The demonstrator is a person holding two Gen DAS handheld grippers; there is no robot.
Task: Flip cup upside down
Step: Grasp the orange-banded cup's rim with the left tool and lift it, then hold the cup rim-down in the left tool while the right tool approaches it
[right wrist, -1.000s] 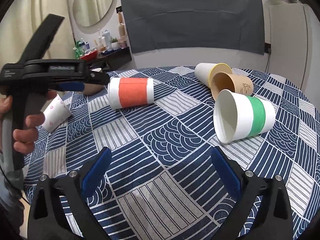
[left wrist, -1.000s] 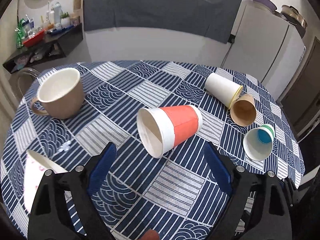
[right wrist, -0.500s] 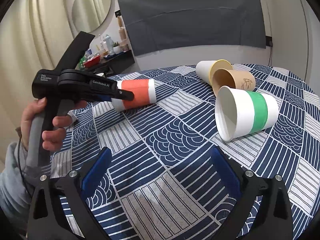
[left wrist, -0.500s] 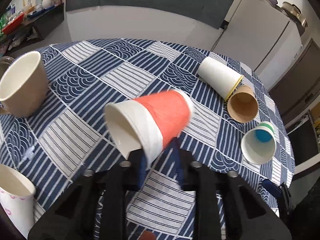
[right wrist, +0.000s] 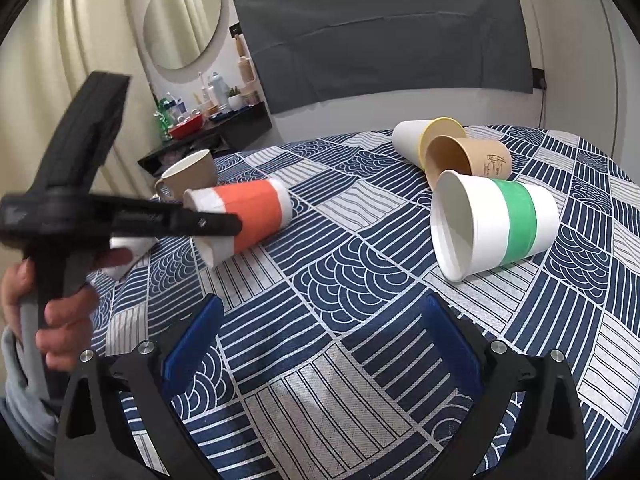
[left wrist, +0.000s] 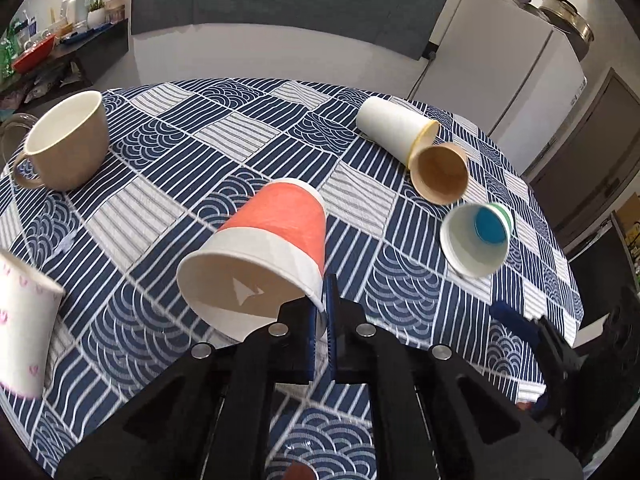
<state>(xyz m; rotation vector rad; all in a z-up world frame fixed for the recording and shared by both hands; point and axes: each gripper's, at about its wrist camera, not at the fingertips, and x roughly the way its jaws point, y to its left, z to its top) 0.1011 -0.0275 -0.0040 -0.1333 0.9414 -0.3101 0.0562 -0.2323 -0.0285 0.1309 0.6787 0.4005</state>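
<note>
A white paper cup with an orange band (left wrist: 276,236) is pinched at its rim by my left gripper (left wrist: 322,304), which is shut on the cup wall. The cup is tilted, mouth toward the camera, lifted at the rim end. In the right wrist view the orange-band cup (right wrist: 248,216) hangs from the left gripper (right wrist: 224,224) just above the tablecloth. My right gripper (right wrist: 320,336) is open and empty over the near part of the table.
A round table with a blue patterned cloth (left wrist: 224,136) holds a beige mug (left wrist: 68,144), a white cup with pink hearts (left wrist: 20,320), a white yellow-rimmed cup (left wrist: 396,128), a brown cup (left wrist: 440,176) and a green-band cup (right wrist: 496,224), the last three on their sides.
My left gripper closed on the orange-band cup's rim and raised that end, tilting the cup. The right gripper has barely moved.
</note>
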